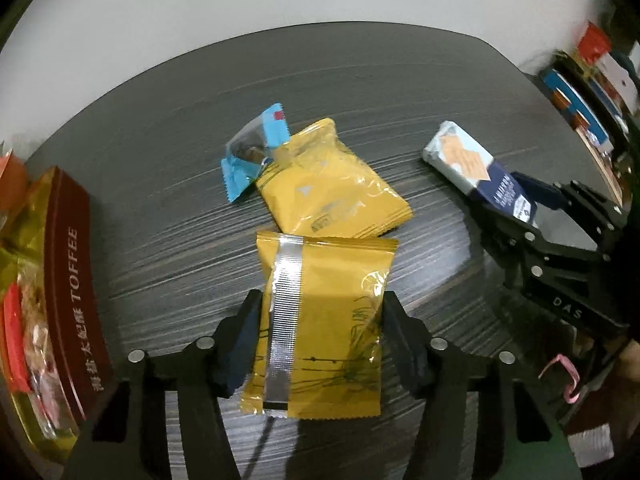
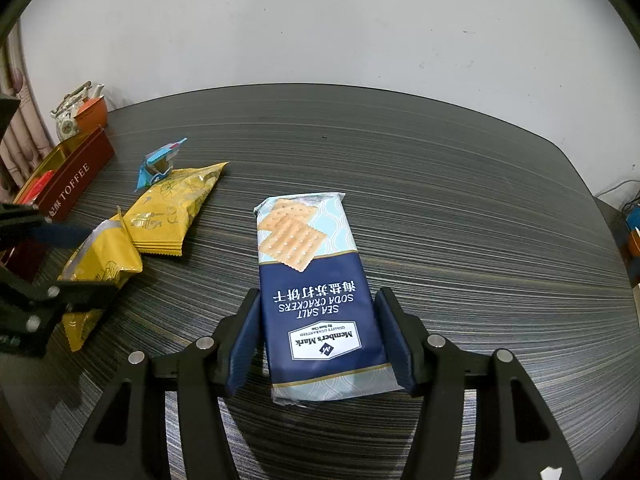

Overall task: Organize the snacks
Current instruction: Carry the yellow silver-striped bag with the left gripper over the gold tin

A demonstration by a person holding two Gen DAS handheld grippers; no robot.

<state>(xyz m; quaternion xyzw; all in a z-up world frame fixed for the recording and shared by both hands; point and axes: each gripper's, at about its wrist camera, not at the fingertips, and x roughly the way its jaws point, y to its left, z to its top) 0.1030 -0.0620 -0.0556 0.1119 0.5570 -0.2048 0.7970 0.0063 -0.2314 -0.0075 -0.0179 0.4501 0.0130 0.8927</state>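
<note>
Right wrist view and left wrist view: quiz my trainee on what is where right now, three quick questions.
1. True or false: in the right wrist view, a toffee tin stands at the picture's right edge.
2. Which thing lies between the fingers of the right gripper? A: a blue-wrapped sweet. B: the sea salt cracker pack. C: a teapot.
3. How many yellow packs does the left wrist view show?

Key
1. False: the toffee tin stands at the left.
2. B.
3. Two: the near yellow packet between the fingers of the left gripper, the far yellow packet lying on the table.
</note>
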